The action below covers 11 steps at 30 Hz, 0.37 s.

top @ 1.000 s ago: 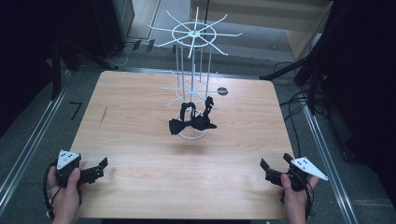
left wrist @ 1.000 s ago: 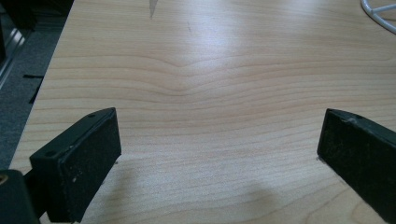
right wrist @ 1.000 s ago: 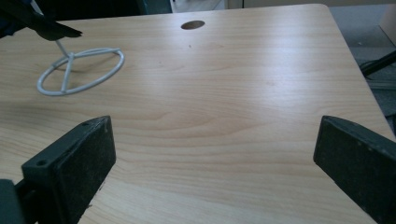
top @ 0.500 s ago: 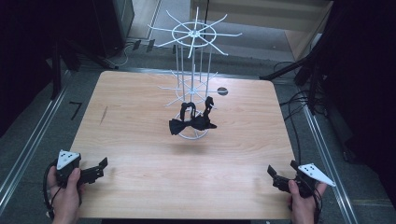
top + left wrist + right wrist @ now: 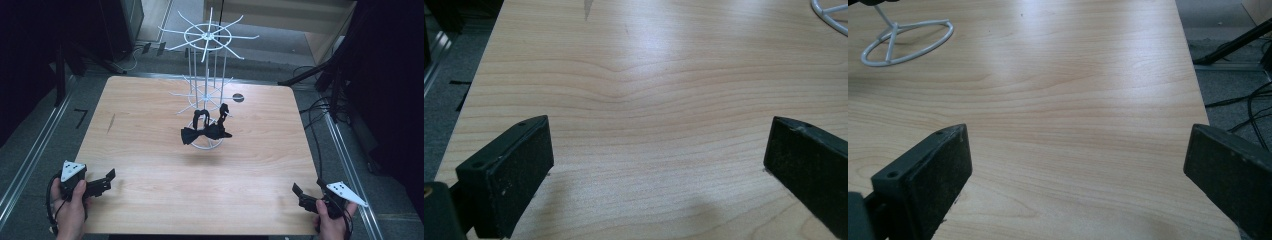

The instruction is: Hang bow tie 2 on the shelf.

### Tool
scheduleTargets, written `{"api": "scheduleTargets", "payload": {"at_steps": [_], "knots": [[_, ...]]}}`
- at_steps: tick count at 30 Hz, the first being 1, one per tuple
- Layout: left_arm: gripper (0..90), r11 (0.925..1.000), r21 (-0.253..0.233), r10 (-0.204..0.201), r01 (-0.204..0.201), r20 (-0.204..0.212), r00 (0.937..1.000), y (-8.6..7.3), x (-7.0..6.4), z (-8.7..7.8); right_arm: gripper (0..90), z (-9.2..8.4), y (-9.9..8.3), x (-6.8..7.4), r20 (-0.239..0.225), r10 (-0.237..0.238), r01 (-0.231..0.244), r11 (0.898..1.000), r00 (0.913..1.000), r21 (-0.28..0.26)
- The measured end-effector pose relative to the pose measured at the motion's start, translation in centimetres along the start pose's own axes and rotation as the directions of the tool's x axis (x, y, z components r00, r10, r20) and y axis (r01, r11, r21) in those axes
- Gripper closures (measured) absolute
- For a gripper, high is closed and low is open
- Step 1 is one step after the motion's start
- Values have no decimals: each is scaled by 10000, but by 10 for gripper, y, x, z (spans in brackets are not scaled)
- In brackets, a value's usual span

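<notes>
white wire rack: black bow tie hanging | left gripper released | right gripper released

A rectangular light-wood-grain table with rounded corners, standing on a grey floor between metal rails. Toward the far middle of the top, a white wire rack resting on a round ring base, with spoked wheels of thin prongs higher up the central rods. Just above that ring, hanging from the rack rather than lying on the wood, a black bow-shaped cloth piece. Farther back and slightly right, a small dark round disc lying flat on the surface, apart from the rack. Near the left side, a thin dark mark on the wood.
</notes>
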State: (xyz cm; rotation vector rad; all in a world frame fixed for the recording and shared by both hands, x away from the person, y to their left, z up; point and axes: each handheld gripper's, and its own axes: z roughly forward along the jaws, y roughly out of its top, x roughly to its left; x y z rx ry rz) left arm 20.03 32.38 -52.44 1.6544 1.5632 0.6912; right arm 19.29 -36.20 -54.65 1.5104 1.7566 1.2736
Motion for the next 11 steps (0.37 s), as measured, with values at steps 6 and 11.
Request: {"api": "scheduleTargets", "payload": {"at_steps": [6,11], "knots": [[0,10000,35,-26,26,34,10000,0,0,0,0,1,0,2,15,-190,190,9998,9998,72],[0,10000,39,-24,24,42,10000,0,0,0,0,0,1,4,-52,-188,188,9998,9998,29]]}}
